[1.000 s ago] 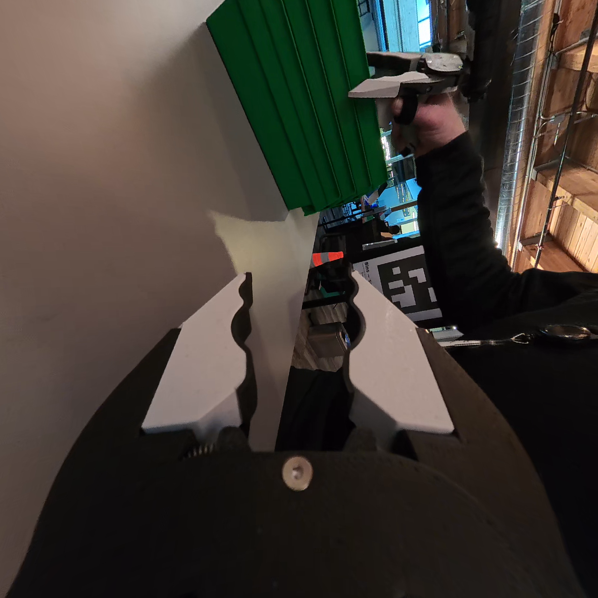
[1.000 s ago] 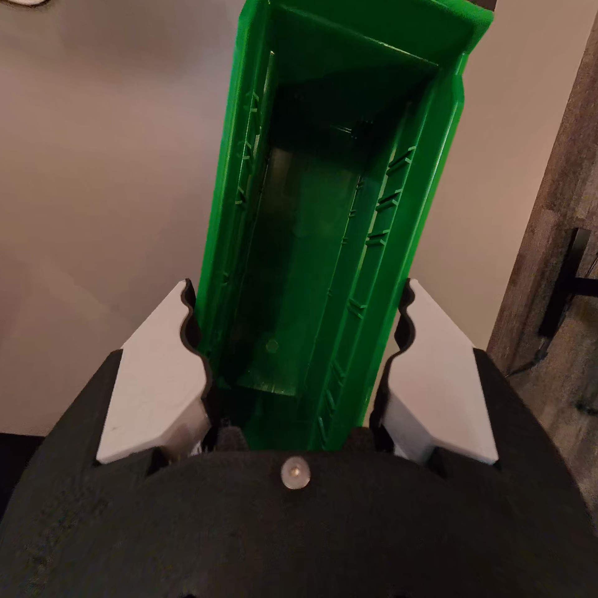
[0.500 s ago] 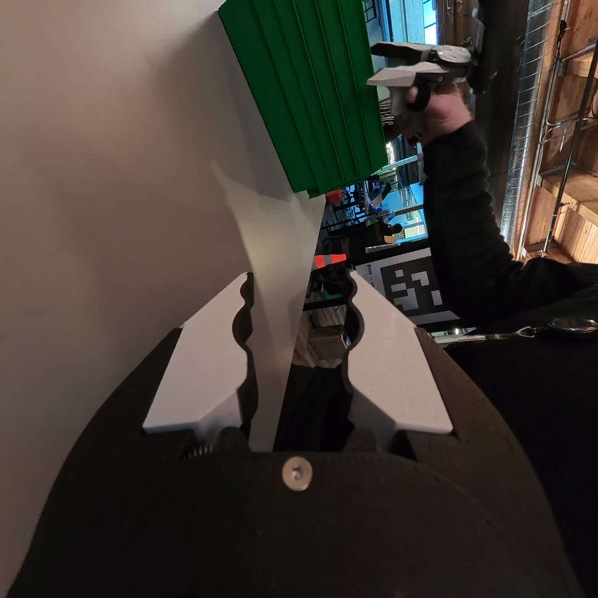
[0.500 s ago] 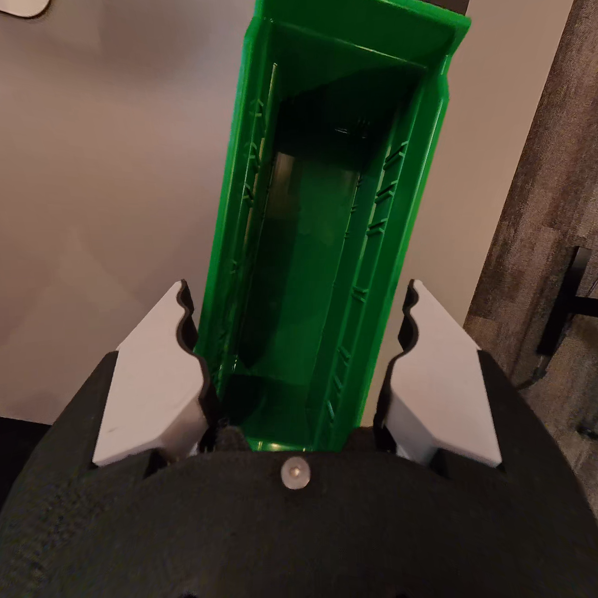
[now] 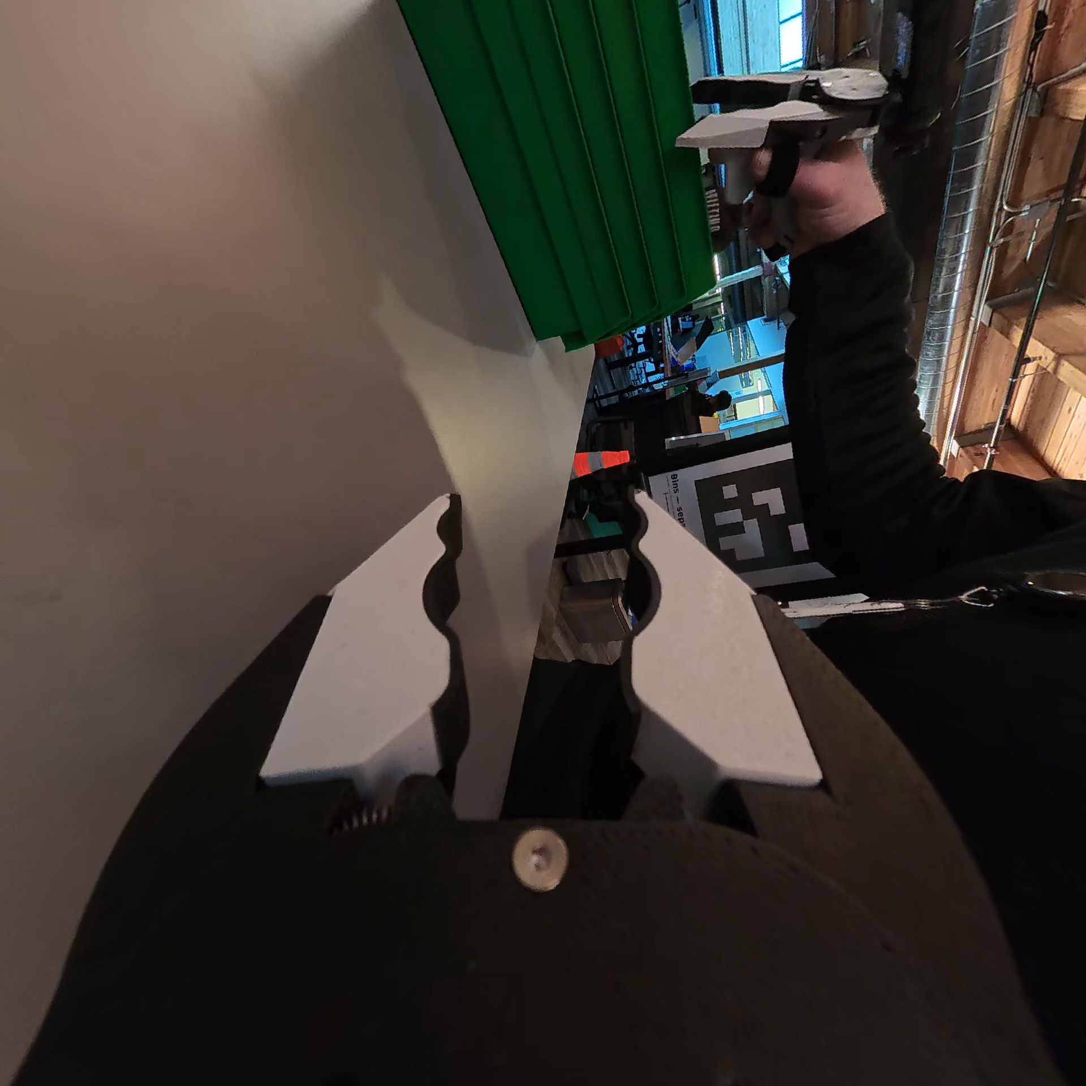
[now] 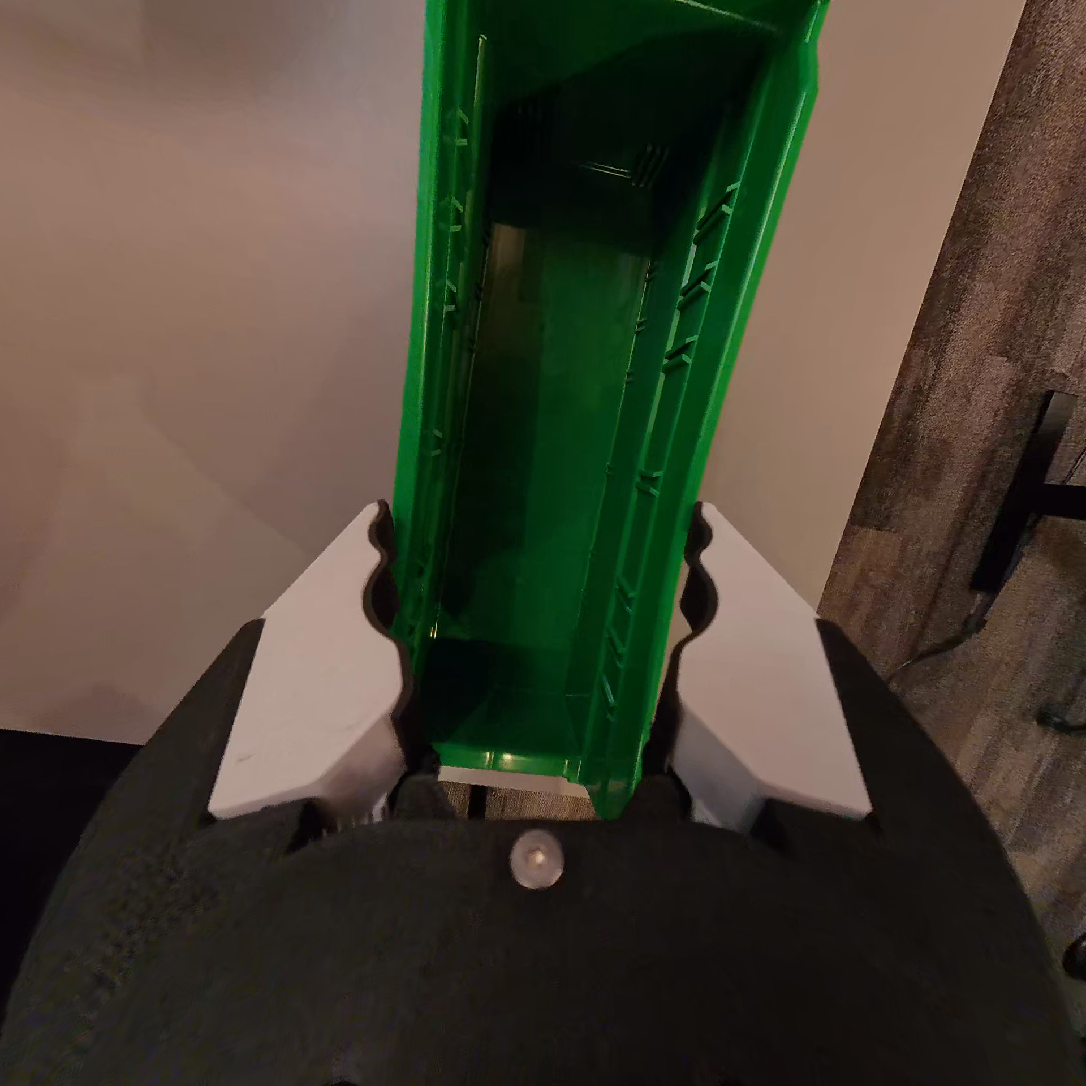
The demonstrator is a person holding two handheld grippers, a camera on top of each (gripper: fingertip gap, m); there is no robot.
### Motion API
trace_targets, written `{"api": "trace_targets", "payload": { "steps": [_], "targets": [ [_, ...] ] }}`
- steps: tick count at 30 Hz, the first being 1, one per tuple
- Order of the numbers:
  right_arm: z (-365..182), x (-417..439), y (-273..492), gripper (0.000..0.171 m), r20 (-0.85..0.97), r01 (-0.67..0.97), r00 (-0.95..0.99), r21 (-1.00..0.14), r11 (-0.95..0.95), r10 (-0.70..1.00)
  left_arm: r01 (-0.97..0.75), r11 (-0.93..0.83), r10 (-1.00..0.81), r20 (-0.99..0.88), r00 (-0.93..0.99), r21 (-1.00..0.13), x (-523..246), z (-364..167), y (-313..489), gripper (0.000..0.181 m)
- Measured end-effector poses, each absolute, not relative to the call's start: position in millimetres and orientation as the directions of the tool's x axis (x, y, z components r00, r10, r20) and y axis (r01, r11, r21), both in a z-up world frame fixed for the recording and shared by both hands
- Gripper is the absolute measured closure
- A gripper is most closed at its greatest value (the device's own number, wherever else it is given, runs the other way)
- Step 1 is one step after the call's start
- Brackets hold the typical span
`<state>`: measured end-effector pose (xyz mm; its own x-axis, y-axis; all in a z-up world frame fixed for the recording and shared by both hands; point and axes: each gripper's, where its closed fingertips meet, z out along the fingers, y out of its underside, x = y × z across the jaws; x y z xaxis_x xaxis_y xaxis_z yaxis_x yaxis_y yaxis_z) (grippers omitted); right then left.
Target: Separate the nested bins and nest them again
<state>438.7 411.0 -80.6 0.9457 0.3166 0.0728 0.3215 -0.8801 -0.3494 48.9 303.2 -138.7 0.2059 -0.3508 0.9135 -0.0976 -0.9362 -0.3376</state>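
Observation:
The green nested bins (image 5: 587,176) lie on the white table (image 5: 205,352), with several stacked rims showing along their side. In the right wrist view I look down into the top bin (image 6: 558,411), which is empty. My right gripper (image 6: 540,517) is open, and its fingers straddle the near end of the bins without clamping them. In the left wrist view it (image 5: 699,111) hovers just above the bins' rim, held by a hand. My left gripper (image 5: 543,505) is open and empty at the table's edge, well short of the bins.
The table edge runs between my left fingers. Beyond it are a person's black sleeve (image 5: 852,382), a black-and-white marker board (image 5: 752,517) and an orange cone (image 5: 599,461). Grey carpet (image 6: 969,411) lies to the right of the table.
My right gripper has drawn back along the bins, so their near end wall now shows between its fingers. The left gripper has stayed open and has barely moved.

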Motion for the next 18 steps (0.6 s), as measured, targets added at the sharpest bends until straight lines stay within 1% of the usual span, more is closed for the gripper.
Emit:
{"api": "trace_targets", "payload": {
  "steps": [6, 18],
  "targets": [
    [-79, 439, 411, 0.08, 0.067, 0.32, 0.945, -0.376, -0.87, 0.319, -0.096, -0.941, -0.337, 0.917, 0.215, -0.323, 49, -144, 299, 0.128],
    [-69, 436, 416, 0.083, 0.078, 0.326, 0.943, -0.418, -0.848, 0.323, -0.114, -0.94, -0.34, 0.916, 0.215, -0.322, 58, -146, 296, 0.129]
  ]
}}
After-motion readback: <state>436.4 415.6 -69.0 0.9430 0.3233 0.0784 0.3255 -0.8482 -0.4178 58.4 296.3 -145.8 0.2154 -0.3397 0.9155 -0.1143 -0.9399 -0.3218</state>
